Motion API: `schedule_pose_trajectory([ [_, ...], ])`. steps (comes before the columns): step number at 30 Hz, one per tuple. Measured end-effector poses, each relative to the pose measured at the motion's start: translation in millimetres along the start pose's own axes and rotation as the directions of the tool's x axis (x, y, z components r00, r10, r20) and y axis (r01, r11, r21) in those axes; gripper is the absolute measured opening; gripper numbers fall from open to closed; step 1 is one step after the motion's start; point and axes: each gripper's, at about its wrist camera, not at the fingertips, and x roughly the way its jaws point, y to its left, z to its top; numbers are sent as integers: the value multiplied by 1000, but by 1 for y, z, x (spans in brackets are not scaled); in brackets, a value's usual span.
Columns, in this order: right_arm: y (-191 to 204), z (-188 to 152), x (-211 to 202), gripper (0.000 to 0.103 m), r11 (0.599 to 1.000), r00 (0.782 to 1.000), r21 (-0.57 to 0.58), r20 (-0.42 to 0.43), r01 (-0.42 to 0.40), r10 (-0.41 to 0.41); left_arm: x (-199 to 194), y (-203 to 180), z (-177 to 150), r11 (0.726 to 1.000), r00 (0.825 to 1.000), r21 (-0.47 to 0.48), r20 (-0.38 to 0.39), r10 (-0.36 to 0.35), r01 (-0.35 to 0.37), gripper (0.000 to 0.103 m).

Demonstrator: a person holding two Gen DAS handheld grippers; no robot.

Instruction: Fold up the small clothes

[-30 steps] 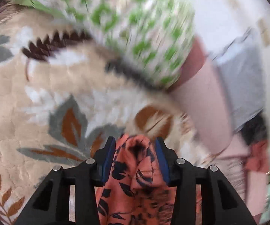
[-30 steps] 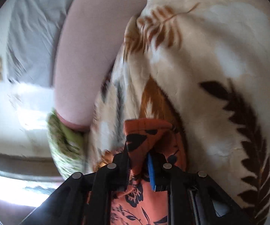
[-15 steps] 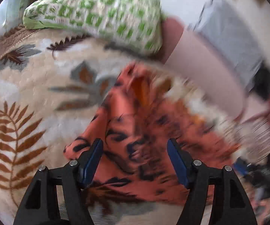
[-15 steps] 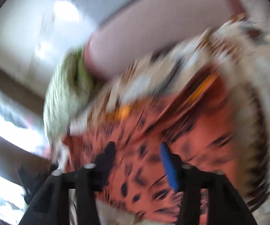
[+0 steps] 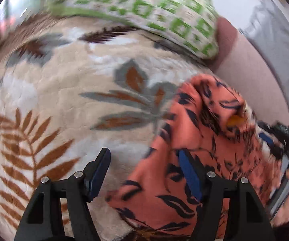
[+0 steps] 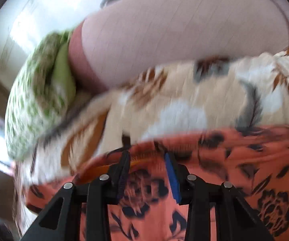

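An orange garment with a dark flower print lies rumpled on a cream leaf-print blanket. My left gripper hangs open over the garment's left edge. Its right finger stands above the cloth and its left finger above bare blanket, and no pad presses anything. The right wrist view shows the same garment spread across the lower frame. There my right gripper stands open just above the garment's far edge, pinching nothing. From the left wrist view the right gripper is a dark blur at the garment's right side, with a hand behind it.
A green-and-white patterned pillow lies at the blanket's far end, also seen as the pillow on the left. Beside it runs a long pink bolster, with grey cloth behind. A bright window lies beyond the pillow.
Both grippers were shut on the orange garment and have let go. The garment has dropped onto the blanket. The left gripper has shifted left; the right has pulled back and rolled.
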Motion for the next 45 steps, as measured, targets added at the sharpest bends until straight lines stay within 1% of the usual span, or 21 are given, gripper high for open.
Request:
schedule_pose_trajectory([
  [3, 29, -10, -25, 39, 992, 995, -74, 16, -97, 99, -11, 7, 4, 1000, 999, -20, 41, 10, -9, 71],
  [5, 54, -30, -32, 40, 973, 981, -134, -52, -190, 185, -17, 6, 3, 999, 997, 0, 66, 35, -35, 71],
  [7, 80, -54, -31, 40, 943, 953, -165, -151, -288, 264, -17, 4, 2, 999, 997, 21, 64, 46, -47, 71],
  [11, 115, -90, 2, 40, 921, 898, -127, -305, -368, 317, -13, 5, -1, 996, 996, 42, 37, 83, -84, 71],
  [12, 119, -94, 12, 40, 926, 897, -124, -320, -358, 304, -10, 4, -2, 995, 996, 52, 22, 85, -86, 71],
  [15, 132, -82, 44, 40, 951, 924, -121, -300, -285, 239, -6, 0, -4, 992, 996, 80, 10, 92, -93, 71],
  [17, 131, -61, 62, 40, 971, 957, -110, -226, -212, 183, -3, -3, -3, 990, 995, 101, 4, 96, -96, 71],
  [18, 131, -53, 66, 40, 977, 964, -99, -207, -190, 166, -2, -3, -3, 990, 996, 108, -1, 94, -93, 71],
  [21, 115, -30, 64, 40, 989, 981, -32, -136, -145, 139, 0, -1, 1, 990, 996, 107, -9, 89, -88, 71],
  [25, 86, -35, 16, 40, 981, 980, -56, -88, -185, 180, -10, -4, 3, 994, 997, 90, 36, 64, -67, 71],
  [28, 47, -52, -34, 40, 981, 980, -36, -62, -191, 189, -24, -23, -4, 982, 994, 176, 98, 58, -74, 71],
  [30, 10, -64, -70, 41, 987, 987, -19, -38, -158, 157, -27, -35, -11, 967, 990, 237, 124, 60, -88, 71],
  [34, -62, -99, -140, 46, 997, 998, 30, 9, -70, 70, -19, -51, -24, 930, 982, 325, 133, 133, -170, 71],
  [35, -83, -113, -154, 46, 996, 998, 64, 0, -57, 57, -10, -51, -28, 909, 973, 350, 123, 196, -228, 71],
  [37, -116, -136, -167, 46, 993, 1000, 116, -17, -21, 23, 1, -46, -32, 877, 956, 380, 119, 269, -294, 81],
  [39, -148, -156, -170, 46, 987, 998, 157, -55, 29, -20, 1, -37, -33, 882, 957, 371, 122, 263, -290, 85],
  [40, -167, -167, -167, 45, 983, 997, 184, -81, -2, 17, -2, -35, -32, 887, 959, 364, 108, 262, -283, 85],
  [41, -175, -172, -172, 45, 980, 997, 195, -48, -50, 60, -5, -34, -32, 889, 960, 361, 105, 259, -280, 85],
  [42, -181, -174, -179, 45, 976, 997, 206, -23, -70, 77, -10, -32, -34, 892, 960, 357, 111, 256, -279, 85],
  [44, -187, -175, -193, 45, 965, 997, 255, -33, -64, 75, -24, -27, -40, 902, 963, 339, 126, 238, -267, 85],
  [45, -189, -176, -203, 47, 952, 994, 288, -9, -101, 109, -35, -25, -47, 914, 970, 327, 131, 207, -239, 85],
])
